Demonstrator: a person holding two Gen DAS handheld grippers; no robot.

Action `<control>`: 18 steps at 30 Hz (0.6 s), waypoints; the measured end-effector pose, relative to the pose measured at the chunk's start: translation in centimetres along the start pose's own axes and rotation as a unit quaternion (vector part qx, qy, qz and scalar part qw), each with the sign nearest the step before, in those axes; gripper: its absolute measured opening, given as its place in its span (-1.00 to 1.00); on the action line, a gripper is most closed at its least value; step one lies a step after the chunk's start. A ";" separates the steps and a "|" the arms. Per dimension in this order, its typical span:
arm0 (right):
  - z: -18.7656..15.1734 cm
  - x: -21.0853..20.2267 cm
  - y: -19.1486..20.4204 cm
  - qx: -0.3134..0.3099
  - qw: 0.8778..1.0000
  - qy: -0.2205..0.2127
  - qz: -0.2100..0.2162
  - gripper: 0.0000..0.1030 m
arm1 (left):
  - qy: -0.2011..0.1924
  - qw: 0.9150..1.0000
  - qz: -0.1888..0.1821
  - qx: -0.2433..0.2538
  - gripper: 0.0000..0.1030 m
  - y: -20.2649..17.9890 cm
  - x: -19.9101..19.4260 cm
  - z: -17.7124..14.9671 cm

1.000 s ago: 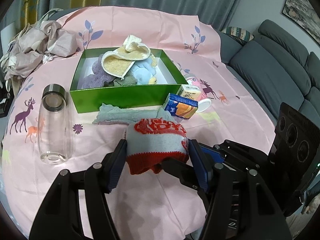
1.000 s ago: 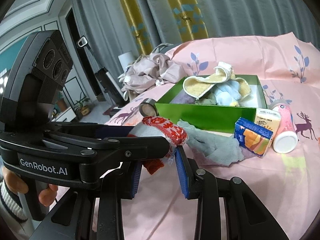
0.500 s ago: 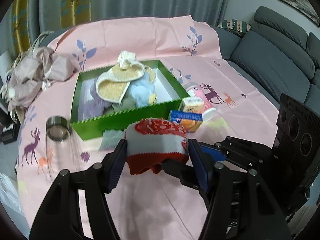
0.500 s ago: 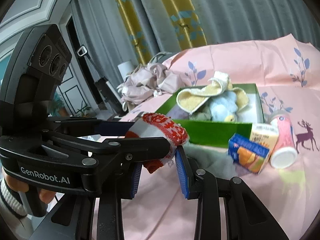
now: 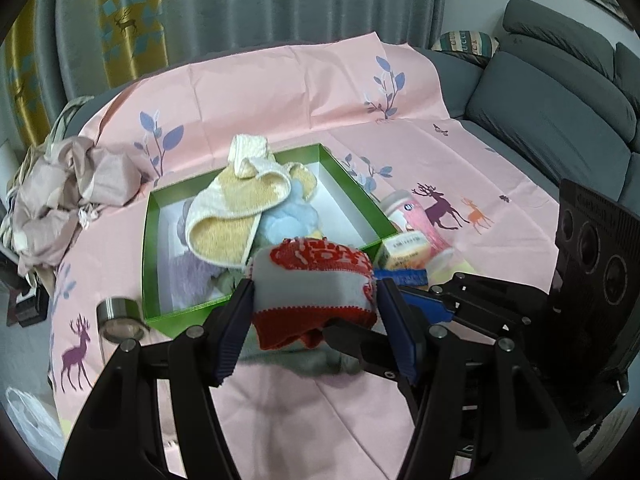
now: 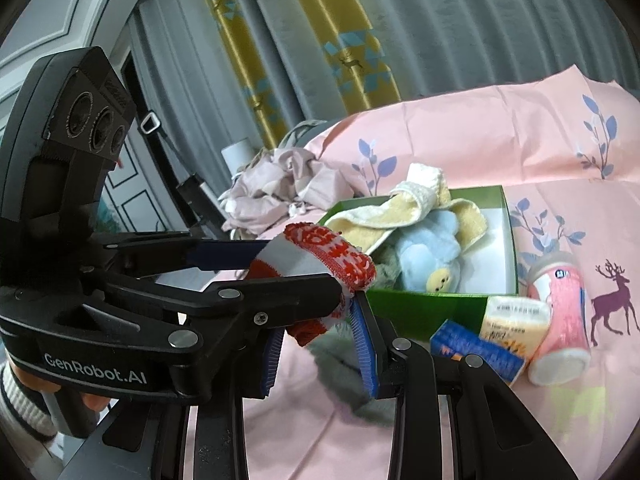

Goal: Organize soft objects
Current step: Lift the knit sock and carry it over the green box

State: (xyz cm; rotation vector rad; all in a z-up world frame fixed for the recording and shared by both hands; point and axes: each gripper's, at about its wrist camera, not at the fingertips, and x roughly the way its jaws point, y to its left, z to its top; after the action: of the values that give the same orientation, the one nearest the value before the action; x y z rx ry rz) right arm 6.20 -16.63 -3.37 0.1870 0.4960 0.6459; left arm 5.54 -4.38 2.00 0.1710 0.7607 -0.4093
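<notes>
My left gripper [image 5: 314, 312] is shut on a red and grey knitted sock [image 5: 316, 284] and holds it above the near edge of the green box [image 5: 152, 232]. The sock also shows in the right wrist view [image 6: 320, 256], clamped by the left gripper's fingers [image 6: 280, 284]. The box [image 6: 508, 216] holds a yellow towel [image 5: 236, 212], a blue plush toy [image 5: 288, 216] and a purple soft item [image 5: 192, 276]. My right gripper [image 6: 318, 348] is open and empty, just below the sock. A grey cloth [image 6: 340, 364] lies on the table under both grippers.
A glass bottle with a metal cap [image 5: 118, 318] lies left of the box. A pink bottle [image 6: 560, 320], a cream carton [image 6: 512, 316] and a blue carton [image 6: 476, 350] lie right of it. Crumpled pinkish fabric [image 5: 68, 188] sits at far left. A grey sofa [image 5: 560, 120] is at right.
My left gripper has lifted the sock and carried it forward toward the green box. The right gripper has risen alongside and stays open.
</notes>
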 end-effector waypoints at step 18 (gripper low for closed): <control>3.6 4.1 -4.1 0.013 1.000 -0.006 -0.017 -0.33 | 0.004 1.000 0.000 0.002 0.17 2.3 4.8 4.8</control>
State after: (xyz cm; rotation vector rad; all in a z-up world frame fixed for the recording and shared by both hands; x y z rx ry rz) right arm 12.98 -17.34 -3.15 0.2073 0.4953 0.6054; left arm 12.67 -5.14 2.08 0.1755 0.7675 -0.4104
